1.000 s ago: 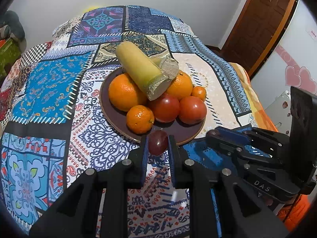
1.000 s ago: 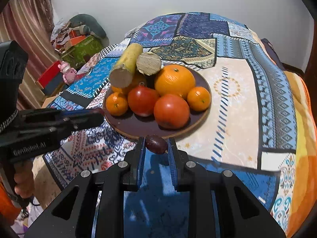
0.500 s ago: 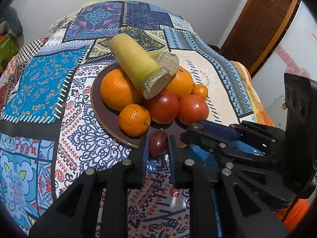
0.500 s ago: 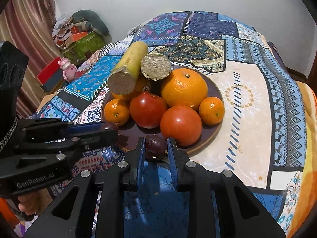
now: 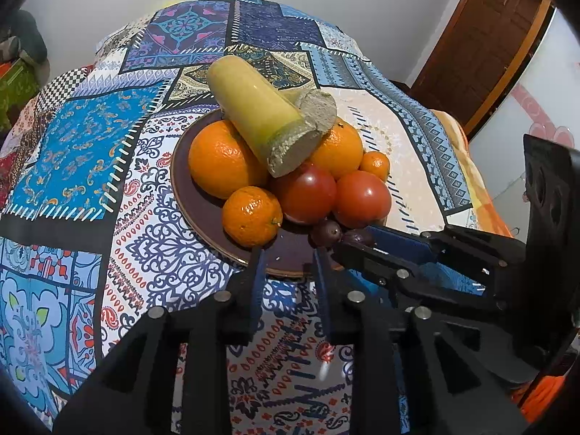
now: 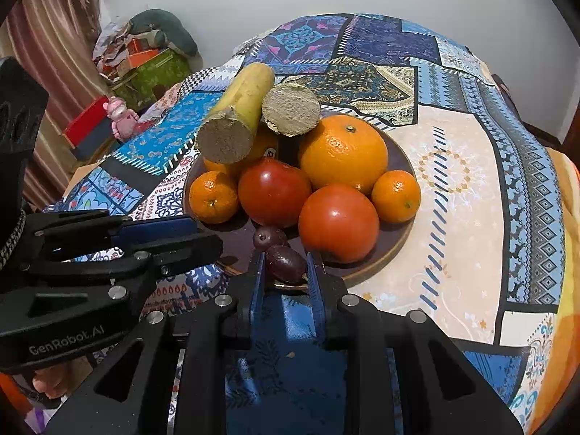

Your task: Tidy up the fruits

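Note:
A brown plate (image 5: 181, 166) (image 6: 398, 243) holds oranges, two tomatoes (image 5: 362, 197) (image 6: 339, 223), small mandarins and two cut sugarcane pieces (image 5: 261, 119) (image 6: 235, 116). A small dark fruit (image 5: 325, 232) (image 6: 269, 236) lies on the plate's near rim, free of my left gripper (image 5: 288, 259), which is open and empty just in front of it. My right gripper (image 6: 284, 264) has its jaws around a second dark fruit (image 6: 285, 264) (image 5: 357, 236) at the plate's edge; the jaws look slightly spread.
The plate stands on a bed with a patchwork cover (image 5: 72, 137) (image 6: 471, 166). Clutter and a pink toy (image 6: 119, 116) lie beside the bed at the left. A wooden door (image 5: 489, 36) is at the far right.
Both grippers moved forward to the plate. My left gripper opened and let its dark fruit go onto the plate's rim. My right gripper's jaws widened a little around its fruit.

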Action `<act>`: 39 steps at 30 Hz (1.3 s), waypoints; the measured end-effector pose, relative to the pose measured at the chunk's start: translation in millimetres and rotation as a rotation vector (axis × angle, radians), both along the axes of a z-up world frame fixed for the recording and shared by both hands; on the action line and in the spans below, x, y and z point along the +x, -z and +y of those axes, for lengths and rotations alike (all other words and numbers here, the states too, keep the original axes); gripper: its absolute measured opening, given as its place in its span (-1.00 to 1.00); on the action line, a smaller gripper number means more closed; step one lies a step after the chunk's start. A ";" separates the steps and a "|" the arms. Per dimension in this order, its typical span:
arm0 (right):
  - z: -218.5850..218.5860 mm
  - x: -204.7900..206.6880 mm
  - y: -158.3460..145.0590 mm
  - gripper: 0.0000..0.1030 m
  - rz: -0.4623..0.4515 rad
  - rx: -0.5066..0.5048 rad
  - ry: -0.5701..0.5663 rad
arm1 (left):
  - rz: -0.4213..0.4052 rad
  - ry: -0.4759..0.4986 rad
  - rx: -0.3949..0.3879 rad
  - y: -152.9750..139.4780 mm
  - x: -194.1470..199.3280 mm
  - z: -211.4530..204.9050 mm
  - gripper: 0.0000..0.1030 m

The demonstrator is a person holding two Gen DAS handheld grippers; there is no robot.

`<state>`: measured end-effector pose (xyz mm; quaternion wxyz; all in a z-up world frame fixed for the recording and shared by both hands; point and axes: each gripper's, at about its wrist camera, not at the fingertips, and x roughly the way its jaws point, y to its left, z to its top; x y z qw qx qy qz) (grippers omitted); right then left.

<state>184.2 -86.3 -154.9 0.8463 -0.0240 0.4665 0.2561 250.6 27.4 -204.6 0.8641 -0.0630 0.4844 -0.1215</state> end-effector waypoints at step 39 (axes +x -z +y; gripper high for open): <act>-64.5 -167.9 -213.3 0.02 -0.575 0.225 0.106 | -0.707 -0.184 0.110 -236.5 -224.5 -17.8 0.05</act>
